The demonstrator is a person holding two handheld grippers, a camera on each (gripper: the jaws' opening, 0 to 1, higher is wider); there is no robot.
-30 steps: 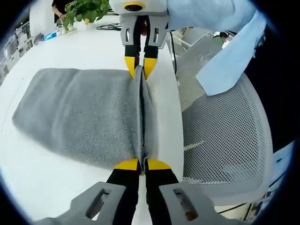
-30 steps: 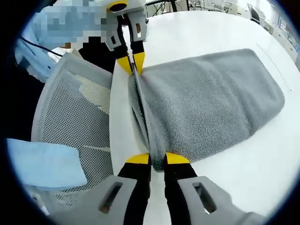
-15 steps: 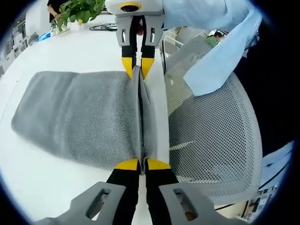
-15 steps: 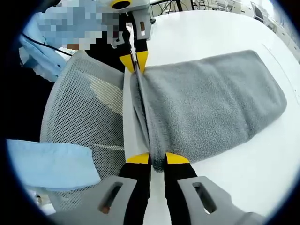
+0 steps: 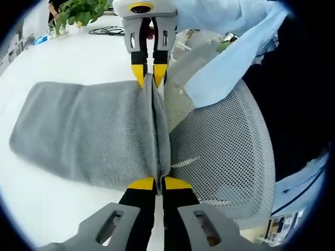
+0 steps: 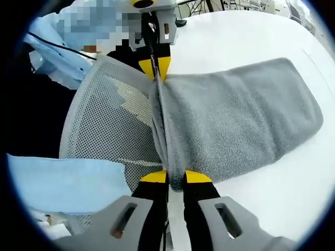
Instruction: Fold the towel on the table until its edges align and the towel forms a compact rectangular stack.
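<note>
- holding the grey towel (image 5: 89, 130) by its near edge, the left tongs (image 5: 158, 183) sit closed on one corner in the left gripper view, with the right tongs (image 5: 148, 79) pinched on the other corner further up the same edge.
- lying to the left of that edge, the rest of the towel spreads flat on the white surface (image 5: 63, 57), with bare room beyond it all the way to the plant (image 5: 78, 11) and a black cable (image 5: 107, 30), both well apart from the cloth.
- hanging past the surface rim, the gripped edge looks to be over the mesh chair (image 5: 220, 151); if either grip slips, i judge that corner would drop toward the chair rather than onto the surface.
- pulling unevenly is the other risk: one pair of tongs leading the other would skew the fold, so the edges would not line up.
- seen in the right gripper view, the right tongs (image 6: 176, 177) are closed on the bunched edge, and the left tongs (image 6: 155, 67) clamp its far corner.
- opening to the right there, the surface (image 6: 246, 31) is bare past the towel (image 6: 235, 120), so a fold carried that way has space; a sleeve (image 6: 57, 183) and the chair (image 6: 110, 125) crowd the other side.
</note>
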